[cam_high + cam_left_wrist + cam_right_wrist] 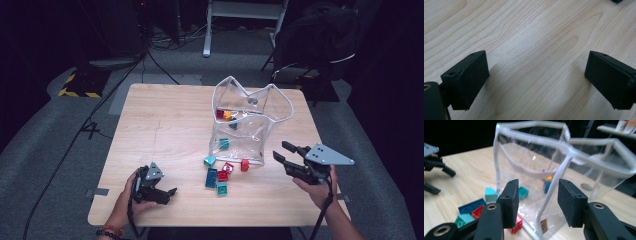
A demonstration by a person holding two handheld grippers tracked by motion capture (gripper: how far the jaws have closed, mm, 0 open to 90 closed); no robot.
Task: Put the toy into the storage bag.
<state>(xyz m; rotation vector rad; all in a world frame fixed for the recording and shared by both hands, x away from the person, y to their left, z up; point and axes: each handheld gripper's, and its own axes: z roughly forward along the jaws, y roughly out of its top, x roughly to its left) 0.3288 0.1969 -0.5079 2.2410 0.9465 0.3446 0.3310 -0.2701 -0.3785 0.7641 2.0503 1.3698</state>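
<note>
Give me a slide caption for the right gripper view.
Open right gripper faces the clear bag's white-trimmed edge, toy bricks scattered beside it.

Left hand-held gripper [167, 194] rests low, jaws wide; right hand-held gripper [281, 152] (raised) partly open.

Clear plastic pouch with white piping [252, 117] stands upright and open-mouthed on the tabletop, directly ahead of the right tongs [283, 151]; its near white-edged corner [554, 195] lies between the open jaws, untouched. Small coloured building bricks [222, 175] lie inside it and scattered at its base, left of those tongs.
</note>
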